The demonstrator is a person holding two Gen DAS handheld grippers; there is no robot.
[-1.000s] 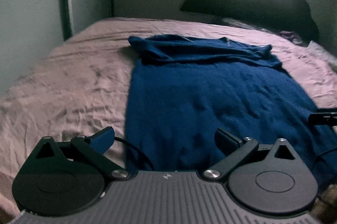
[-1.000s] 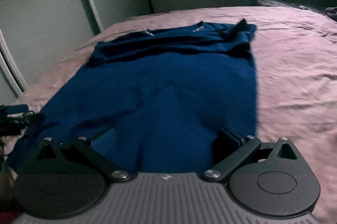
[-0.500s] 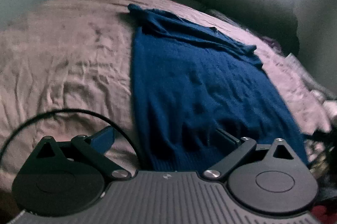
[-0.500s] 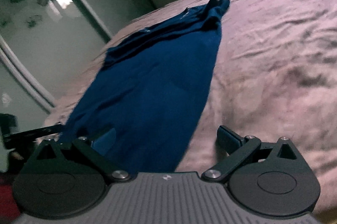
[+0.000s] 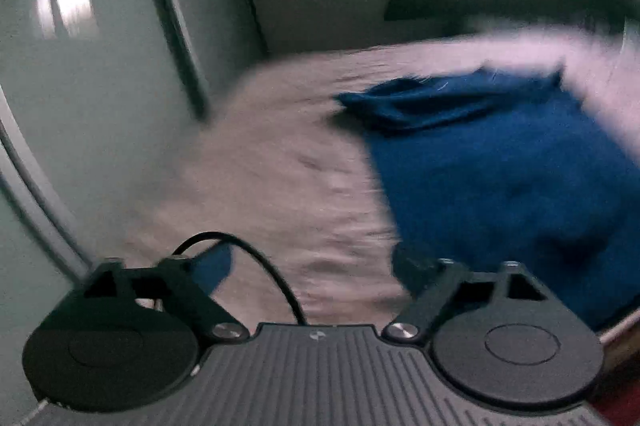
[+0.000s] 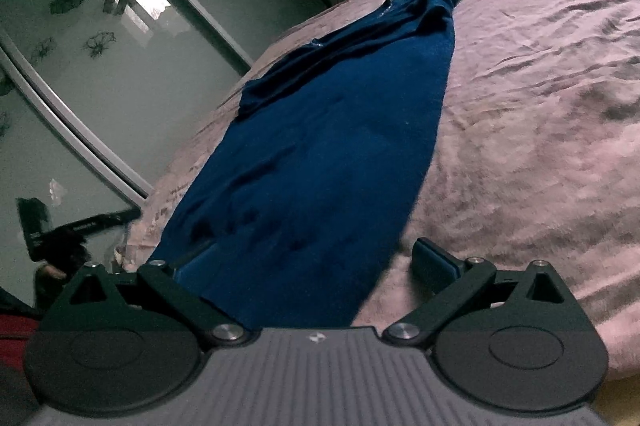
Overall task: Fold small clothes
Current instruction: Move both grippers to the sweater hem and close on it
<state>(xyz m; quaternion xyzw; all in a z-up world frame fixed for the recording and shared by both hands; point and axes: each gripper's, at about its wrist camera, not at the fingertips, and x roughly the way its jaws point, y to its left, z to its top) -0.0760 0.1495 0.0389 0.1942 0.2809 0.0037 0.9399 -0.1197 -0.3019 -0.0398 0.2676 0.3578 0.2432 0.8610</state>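
The blue garment (image 6: 328, 145) lies flat on the pink bed (image 6: 540, 85), its far end bunched. Both my claws are wide and empty: my right claw (image 6: 316, 262) straddles the near hem, my left claw (image 5: 312, 266) hangs over bare sheet. Closing now, my left could pinch bedsheet instead, skewing the fold.
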